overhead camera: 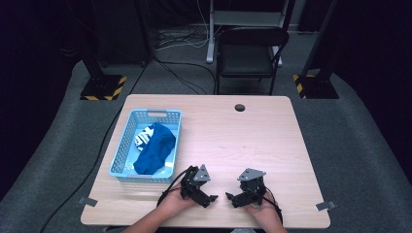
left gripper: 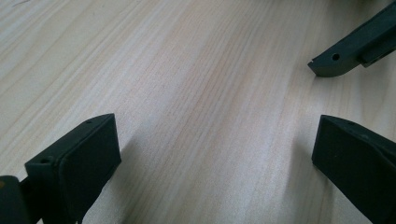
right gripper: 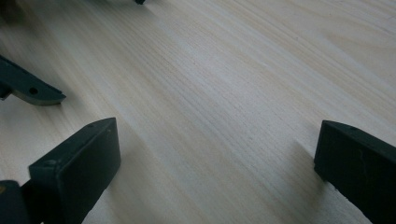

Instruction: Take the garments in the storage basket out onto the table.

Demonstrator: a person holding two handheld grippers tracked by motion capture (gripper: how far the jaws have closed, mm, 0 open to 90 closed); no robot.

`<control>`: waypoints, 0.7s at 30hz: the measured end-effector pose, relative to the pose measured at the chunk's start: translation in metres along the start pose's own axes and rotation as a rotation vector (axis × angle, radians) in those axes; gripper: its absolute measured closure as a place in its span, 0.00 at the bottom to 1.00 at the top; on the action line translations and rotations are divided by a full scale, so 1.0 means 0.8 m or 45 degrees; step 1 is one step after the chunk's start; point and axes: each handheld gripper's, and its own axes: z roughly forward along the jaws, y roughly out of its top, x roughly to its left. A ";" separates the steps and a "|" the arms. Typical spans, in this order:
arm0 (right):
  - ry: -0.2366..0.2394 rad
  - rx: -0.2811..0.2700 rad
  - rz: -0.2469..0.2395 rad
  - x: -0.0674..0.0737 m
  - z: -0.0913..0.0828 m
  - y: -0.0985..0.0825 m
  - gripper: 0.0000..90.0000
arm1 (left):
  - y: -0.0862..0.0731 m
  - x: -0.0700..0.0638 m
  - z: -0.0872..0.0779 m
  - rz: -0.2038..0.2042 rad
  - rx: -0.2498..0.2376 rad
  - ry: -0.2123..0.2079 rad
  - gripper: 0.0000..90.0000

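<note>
Both grippers rest on the wooden table [overhead camera: 243, 141] near its front edge, held by a person's hands. My left gripper [overhead camera: 210, 198] points right toward my right gripper [overhead camera: 230, 198], tips a short way apart. In the left gripper view the left gripper [left gripper: 215, 149] stands open over bare wood, and a jaw tip of the other gripper [left gripper: 348, 49] shows at the upper right. In the right gripper view the right gripper [right gripper: 217, 154] is open too, nothing between its jaws. A light blue plastic basket [overhead camera: 127, 131] at the table's left holds a dark blue cloth [overhead camera: 154, 150] and a white patterned cloth [overhead camera: 142, 138].
A dark cable hole [overhead camera: 239, 107] sits near the table's far edge. A black folding chair [overhead camera: 248, 53] stands behind the table. Stands with yellow-black bases [overhead camera: 103, 87] flank the back. Cables [overhead camera: 99, 155] run along the grey floor at the left.
</note>
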 end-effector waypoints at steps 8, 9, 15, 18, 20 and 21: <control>-0.004 0.000 0.003 0.000 0.000 0.000 0.00 | 0.002 0.002 0.002 0.009 0.000 -0.013 0.00; -0.004 0.000 0.003 0.000 0.000 0.000 0.00 | 0.002 0.002 0.002 0.008 0.000 -0.013 0.00; -0.005 0.000 0.004 0.000 0.000 0.000 0.00 | 0.001 0.003 0.001 0.015 -0.002 -0.020 0.01; -0.005 0.000 0.004 0.000 0.000 0.000 0.00 | -0.001 0.004 -0.002 0.019 -0.013 -0.026 0.03; -0.005 0.000 0.004 0.000 0.000 0.000 0.00 | -0.002 0.004 -0.004 0.021 -0.019 -0.039 0.05; -0.005 0.000 0.004 0.000 0.000 0.000 0.00 | -0.002 0.005 -0.005 0.019 -0.017 -0.050 0.06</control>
